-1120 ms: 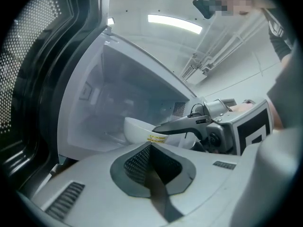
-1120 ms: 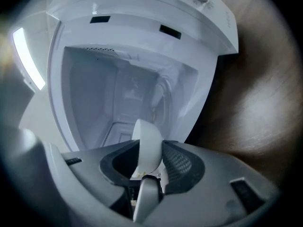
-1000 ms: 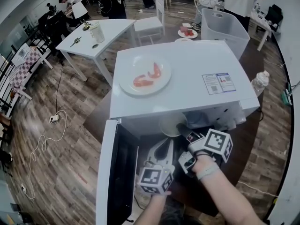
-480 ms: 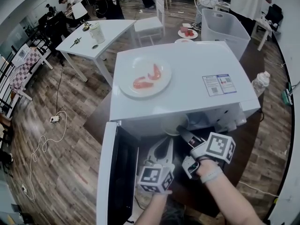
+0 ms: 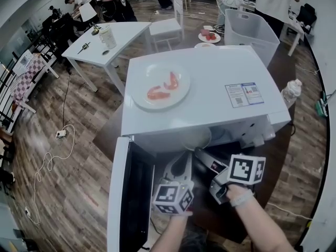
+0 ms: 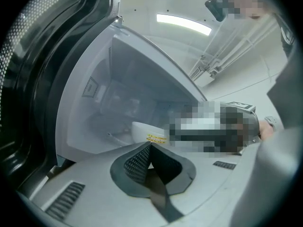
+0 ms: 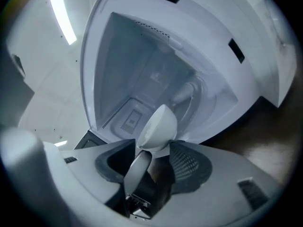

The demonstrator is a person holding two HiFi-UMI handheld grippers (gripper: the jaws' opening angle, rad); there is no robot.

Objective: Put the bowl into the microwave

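Our right gripper (image 5: 205, 156) had just been spreading its jaws, the bowl (image 7: 158, 124) unpinched between them in the microwave (image 5: 210, 83) mouth. We judged a straight pull back toward six o'clock safest; our left gripper (image 6: 150, 146) was pressed together, empty.

Microwave (image 5: 210, 83): 1. Bowl (image 7: 158, 124): 1. Grippers: 2, i.e. left gripper (image 6: 150, 149) + right gripper (image 7: 152, 148). Plates: 2, near plate (image 5: 152, 77) & far plate (image 5: 202, 38). Red food pcs (image 5: 156, 93) on near plate: 2. Bin (image 5: 257, 41), bottle (image 5: 290, 92), white surface (image 5: 123, 33), chair (image 5: 167, 25), jug (image 5: 108, 35): 1 ea.
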